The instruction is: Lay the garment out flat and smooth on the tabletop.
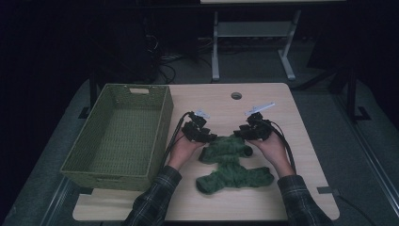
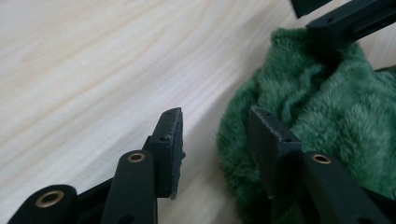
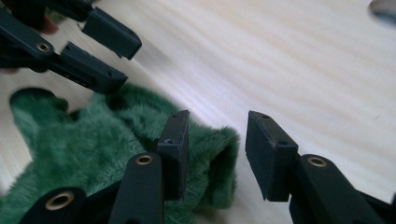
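Observation:
A fuzzy green cloth (image 1: 230, 165) lies crumpled on the wooden table (image 1: 282, 188) between the person's two hands. My left gripper (image 1: 208, 137) sits at the cloth's upper left edge. In the left gripper view its jaws (image 2: 215, 114) stand open, with bare table and the cloth's rim (image 2: 336, 102) in the gap and nothing pressed. My right gripper (image 1: 241, 133) is at the cloth's upper right edge. Its jaws (image 3: 217, 115) are open too, and a corner of the cloth (image 3: 93, 144) reaches between them without being pinched. Each gripper view also shows the other gripper farther off.
A green woven basket (image 1: 117, 136) stands empty at the table's left side, close to the left forearm. A round cable hole (image 1: 236, 95) sits near the table's far edge. Behind the table are a desk frame (image 1: 254, 42) and cables on the floor.

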`<action>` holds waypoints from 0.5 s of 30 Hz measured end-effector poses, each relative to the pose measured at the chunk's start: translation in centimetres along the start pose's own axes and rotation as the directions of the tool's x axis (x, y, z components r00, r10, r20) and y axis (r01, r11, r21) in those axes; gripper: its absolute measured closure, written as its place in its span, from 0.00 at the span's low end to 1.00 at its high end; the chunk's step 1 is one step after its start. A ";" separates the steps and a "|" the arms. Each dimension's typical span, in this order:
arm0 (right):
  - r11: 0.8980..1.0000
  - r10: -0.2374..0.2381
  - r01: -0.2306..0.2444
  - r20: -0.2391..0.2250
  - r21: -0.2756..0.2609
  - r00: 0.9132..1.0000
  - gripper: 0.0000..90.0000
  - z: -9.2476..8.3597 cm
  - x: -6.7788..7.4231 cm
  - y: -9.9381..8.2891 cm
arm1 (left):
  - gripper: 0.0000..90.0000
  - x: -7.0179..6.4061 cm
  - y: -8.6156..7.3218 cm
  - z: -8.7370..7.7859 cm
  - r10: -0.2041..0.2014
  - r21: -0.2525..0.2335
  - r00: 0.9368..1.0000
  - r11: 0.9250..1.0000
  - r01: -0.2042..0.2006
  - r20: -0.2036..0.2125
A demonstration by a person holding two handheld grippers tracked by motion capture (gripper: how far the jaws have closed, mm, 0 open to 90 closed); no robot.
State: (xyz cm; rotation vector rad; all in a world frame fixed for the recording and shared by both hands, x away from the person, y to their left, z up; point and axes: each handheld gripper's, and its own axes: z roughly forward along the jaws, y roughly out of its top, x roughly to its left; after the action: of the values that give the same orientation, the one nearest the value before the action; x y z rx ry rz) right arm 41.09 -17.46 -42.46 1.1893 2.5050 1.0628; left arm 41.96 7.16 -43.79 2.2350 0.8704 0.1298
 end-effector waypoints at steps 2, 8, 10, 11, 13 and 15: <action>0.999 0.003 -0.002 -0.004 0.032 1.000 0.66 0.4 0.0 -0.5 | 0.63 -0.1 -0.2 0.2 0.014 0.023 1.000 1.000 -0.014 0.005; 0.998 0.003 -0.001 -0.019 0.070 1.000 0.77 1.0 0.2 -2.0 | 0.76 -0.5 -0.5 0.9 0.039 0.077 0.998 0.996 -0.042 0.046; 0.997 -0.013 0.014 -0.024 0.070 1.000 0.84 1.1 0.4 -2.3 | 0.84 -0.8 -0.5 1.2 0.037 0.073 0.998 0.996 -0.041 0.055; 0.998 -0.020 0.021 -0.018 0.062 1.000 0.88 0.9 0.5 -2.4 | 0.88 -0.8 -0.5 1.1 0.057 0.084 0.997 0.995 -0.062 0.055; 0.998 -0.025 0.026 -0.022 0.060 0.999 0.94 0.7 0.7 -2.4 | 0.95 -1.0 -0.5 1.1 0.050 0.070 0.996 0.996 -0.055 0.068; 0.998 -0.039 0.040 -0.021 0.056 0.999 0.96 0.5 0.8 -2.4 | 0.96 -1.1 -0.3 0.7 0.062 0.064 0.996 0.996 -0.066 0.071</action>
State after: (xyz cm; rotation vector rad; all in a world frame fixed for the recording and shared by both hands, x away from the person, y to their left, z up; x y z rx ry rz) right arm 39.30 -17.67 -44.33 1.1440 2.5782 1.0058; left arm 41.17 6.22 -44.32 2.3157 0.7767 0.0538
